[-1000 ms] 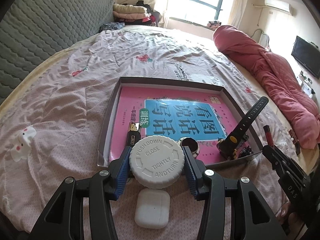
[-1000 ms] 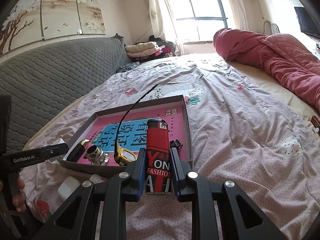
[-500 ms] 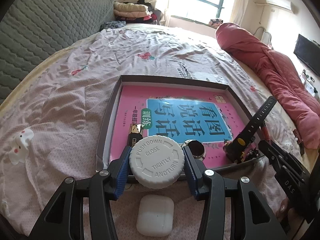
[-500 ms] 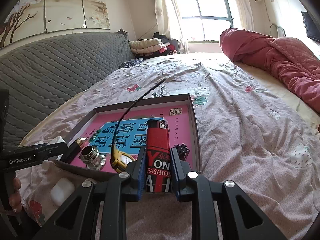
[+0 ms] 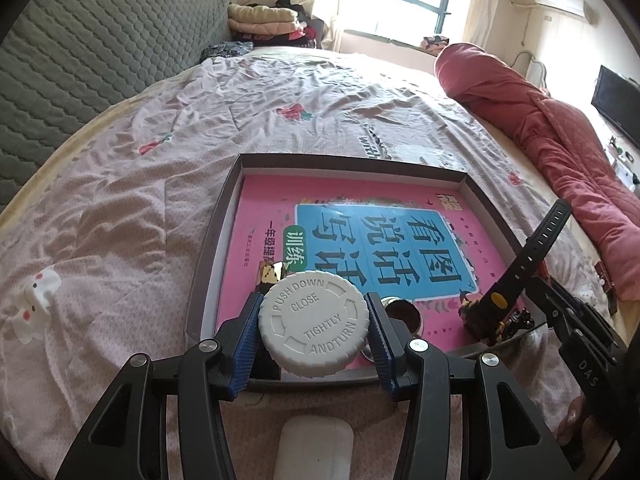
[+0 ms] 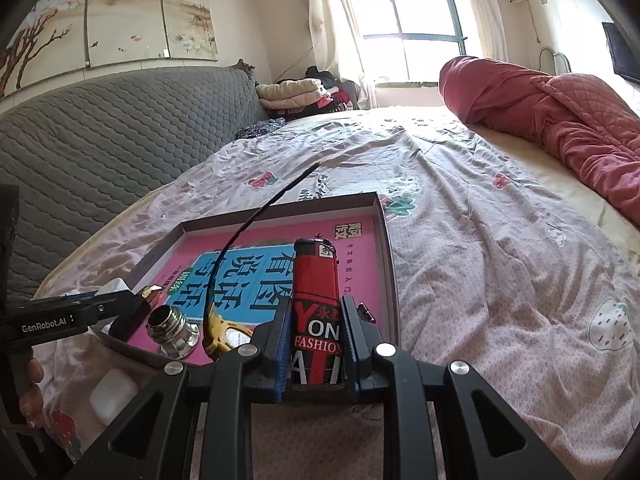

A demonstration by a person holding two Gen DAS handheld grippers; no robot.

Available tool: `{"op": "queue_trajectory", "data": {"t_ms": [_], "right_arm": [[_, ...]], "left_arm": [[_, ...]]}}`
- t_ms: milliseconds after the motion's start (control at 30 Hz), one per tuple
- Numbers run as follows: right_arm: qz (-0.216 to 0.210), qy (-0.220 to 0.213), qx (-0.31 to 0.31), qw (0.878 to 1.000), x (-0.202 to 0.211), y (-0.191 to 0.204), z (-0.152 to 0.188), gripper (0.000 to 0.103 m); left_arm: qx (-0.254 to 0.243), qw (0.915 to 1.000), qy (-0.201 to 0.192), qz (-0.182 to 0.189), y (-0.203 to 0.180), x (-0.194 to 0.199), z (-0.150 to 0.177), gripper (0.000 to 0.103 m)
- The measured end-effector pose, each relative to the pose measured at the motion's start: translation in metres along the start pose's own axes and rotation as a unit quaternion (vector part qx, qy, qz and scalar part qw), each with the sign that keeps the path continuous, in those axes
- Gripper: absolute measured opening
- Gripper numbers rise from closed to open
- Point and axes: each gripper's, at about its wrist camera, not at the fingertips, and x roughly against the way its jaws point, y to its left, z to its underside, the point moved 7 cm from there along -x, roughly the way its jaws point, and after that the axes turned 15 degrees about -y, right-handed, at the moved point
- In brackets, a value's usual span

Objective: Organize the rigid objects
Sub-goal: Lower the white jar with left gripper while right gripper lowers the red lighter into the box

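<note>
My left gripper [image 5: 314, 334] is shut on a white bottle cap [image 5: 314, 324] marked "push down", held over the near edge of a shallow brown box [image 5: 224, 216] lined with a pink book [image 5: 360, 236]. My right gripper [image 6: 314, 344] is shut on a red lighter [image 6: 316, 304], held over the box's near right corner [image 6: 386, 240]. In the box lie a black and yellow watch [image 5: 516, 276], a metal screw fitting [image 6: 172, 330] and a dark gold-tipped item [image 5: 270, 274].
A white earbud case [image 5: 314, 450] lies on the bed sheet just before the box; it also shows in the right wrist view [image 6: 112, 396]. A red quilt roll [image 5: 552, 140] lies at the right. A grey padded headboard [image 6: 100, 140] lines the left.
Both grippers have moved forward toward the box with their objects; the cap now hangs over the box's near edge and the earbud case has slid lower in view.
</note>
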Motion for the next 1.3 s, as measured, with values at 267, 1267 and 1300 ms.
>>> {"op": "queue_trajectory", "data": {"t_ms": [267,1267,1300], "right_arm": [[-0.012,0.000,0.009,1.000,-0.005,0.007,0.000,0.023],[-0.033,0.010,0.050,0.998,-0.018,0.024,0.005,0.023],[-0.033,0.011,0.052,0.998,-0.019,0.025,0.006,0.023]], "left_arm": [[-0.001,1.0000,0.001,0.001,0.000,-0.008,-0.001,0.051],[-0.024,0.9995,0.014,0.014,-0.018,-0.029,0.002,0.051],[-0.025,0.9995,0.015,0.016,-0.020,-0.030,0.002,0.051]]}}
